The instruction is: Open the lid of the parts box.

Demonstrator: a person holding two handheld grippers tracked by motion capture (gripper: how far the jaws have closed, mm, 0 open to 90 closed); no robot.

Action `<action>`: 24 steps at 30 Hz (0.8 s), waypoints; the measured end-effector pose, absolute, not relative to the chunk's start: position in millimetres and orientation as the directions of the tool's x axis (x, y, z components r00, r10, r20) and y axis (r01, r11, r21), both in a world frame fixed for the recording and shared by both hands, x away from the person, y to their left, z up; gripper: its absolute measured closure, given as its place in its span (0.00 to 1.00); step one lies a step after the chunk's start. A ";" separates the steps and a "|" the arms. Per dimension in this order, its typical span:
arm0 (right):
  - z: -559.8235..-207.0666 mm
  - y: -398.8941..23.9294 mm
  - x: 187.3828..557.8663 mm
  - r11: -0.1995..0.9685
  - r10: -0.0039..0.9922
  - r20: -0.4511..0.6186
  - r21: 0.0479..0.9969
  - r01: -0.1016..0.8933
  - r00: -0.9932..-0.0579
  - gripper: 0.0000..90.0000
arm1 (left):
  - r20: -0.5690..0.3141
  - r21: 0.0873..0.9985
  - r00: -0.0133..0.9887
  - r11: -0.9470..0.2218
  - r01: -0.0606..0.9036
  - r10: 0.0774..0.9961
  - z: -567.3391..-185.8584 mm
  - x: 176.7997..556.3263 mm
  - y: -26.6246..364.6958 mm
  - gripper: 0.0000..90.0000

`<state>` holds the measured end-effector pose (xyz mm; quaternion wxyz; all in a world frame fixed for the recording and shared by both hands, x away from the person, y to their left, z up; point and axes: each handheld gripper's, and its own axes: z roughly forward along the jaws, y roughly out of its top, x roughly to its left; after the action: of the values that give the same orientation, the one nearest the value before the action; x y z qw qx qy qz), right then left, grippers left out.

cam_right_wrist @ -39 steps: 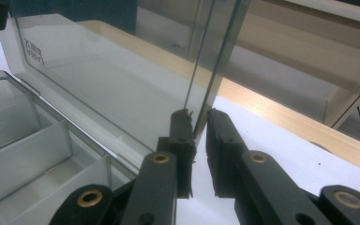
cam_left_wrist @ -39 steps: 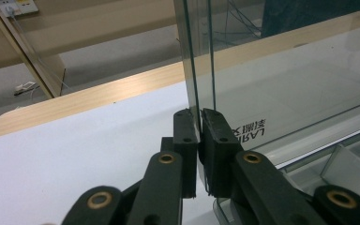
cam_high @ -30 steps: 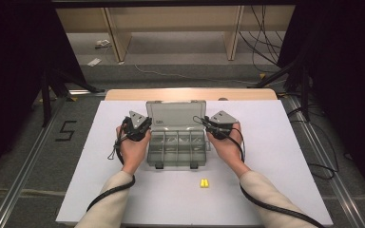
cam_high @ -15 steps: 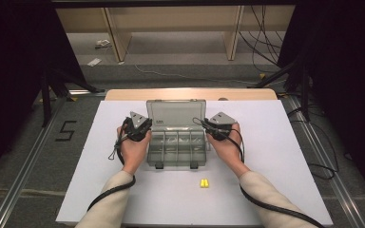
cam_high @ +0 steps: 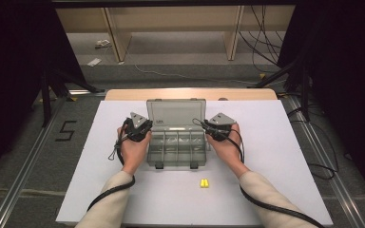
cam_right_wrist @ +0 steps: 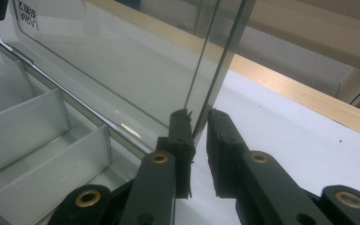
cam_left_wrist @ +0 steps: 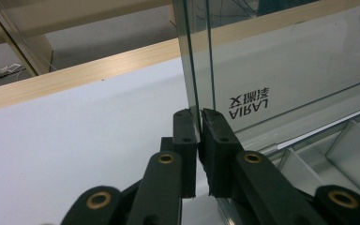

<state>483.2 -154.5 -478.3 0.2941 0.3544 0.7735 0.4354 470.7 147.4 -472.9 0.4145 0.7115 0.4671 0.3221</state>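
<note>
while i pinch the lid [cam_high: 175,112] of the clear box [cam_high: 177,147] mid-table, left gripper [cam_left_wrist: 198,136] clamps its left edge; right gripper [cam_right_wrist: 198,136] brackets its right edge, one pad apparently touching. lid stands upright, its long axis between both hands.

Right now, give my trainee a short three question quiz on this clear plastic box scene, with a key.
1. True or false: the hinged lid of the clear plastic compartment box stands raised.
2. What does the left tool grip: A the lid's side edge, B a divider, C the table?
3. What small thing lies on the white table nearer the person than the box?

Key: 1 true. 2 A; the right tool has the lid's other side edge between its jaws. 3 a small yellow object.
</note>
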 end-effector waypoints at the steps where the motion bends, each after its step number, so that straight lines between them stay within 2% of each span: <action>1: -478.4 -154.6 483.2 0.370 0.805 -0.145 0.881 0.294 -0.576 0.90 | 0.069 0.889 0.357 -0.220 0.401 0.931 -473.4 470.9 147.4 0.93; 18: -483.7 -155.0 484.8 0.375 0.803 -0.134 0.871 0.317 -0.581 0.88 | 0.042 0.866 0.371 -0.220 0.450 0.928 -481.1 474.7 148.1 0.93; 24: -483.6 -156.1 485.7 0.371 0.806 -0.130 0.872 0.320 -0.578 0.84 | 0.036 0.864 0.370 -0.215 0.456 0.928 -482.3 475.9 148.1 0.91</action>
<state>485.7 -156.1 -483.6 0.2832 0.3617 0.7779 0.4288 475.9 148.1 -482.3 0.4037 0.7224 0.4791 0.2925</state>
